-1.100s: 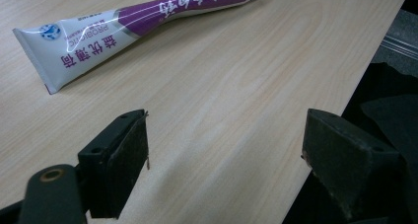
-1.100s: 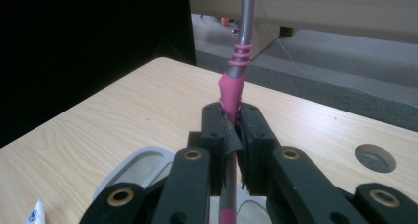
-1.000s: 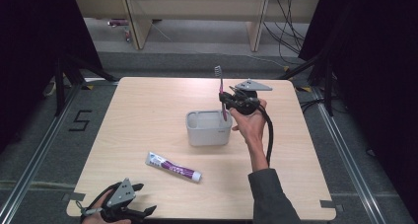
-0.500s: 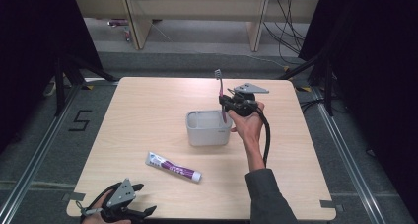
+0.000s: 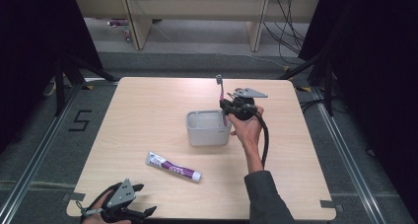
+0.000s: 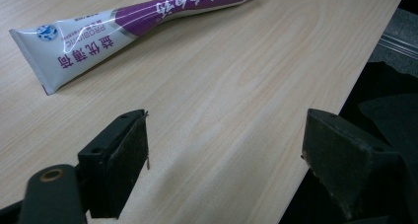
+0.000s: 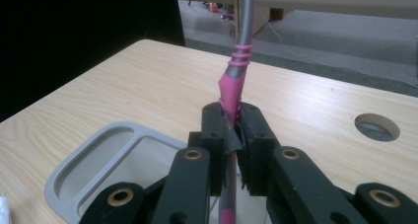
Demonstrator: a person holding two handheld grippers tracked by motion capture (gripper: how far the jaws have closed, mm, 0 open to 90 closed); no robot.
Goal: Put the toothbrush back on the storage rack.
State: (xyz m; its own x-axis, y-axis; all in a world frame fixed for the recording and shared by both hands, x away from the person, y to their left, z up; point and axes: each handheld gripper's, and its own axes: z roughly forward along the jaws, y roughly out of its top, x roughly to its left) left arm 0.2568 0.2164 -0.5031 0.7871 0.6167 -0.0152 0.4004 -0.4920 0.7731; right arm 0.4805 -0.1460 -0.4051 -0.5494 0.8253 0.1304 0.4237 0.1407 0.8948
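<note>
Right tongs (image 7: pixel 231 130) clamped on toothbrush (image 5: pixel 221 96) mid-handle — upright, so it drops straight into grey holder (image 5: pixel 208 129) just beneath. Left tongs (image 6: pixel 222 155) wide, idle — toothpaste tube (image 6: pixel 133 29) lies just ahead on desk (image 5: pixel 148 110).

I see a slim toothbrush with a pink-and-grey handle (image 5: pixel 223 98) standing almost upright, bristle head on top, its lower end dipping into the right side of a light grey, rounded-rectangular plastic holder box (image 5: pixel 207 131). That box sits open-topped near the table's middle. In the right gripper view, the handle (image 7: pixel 235 81) shows pink rubber grip rings below a grey neck.
</note>
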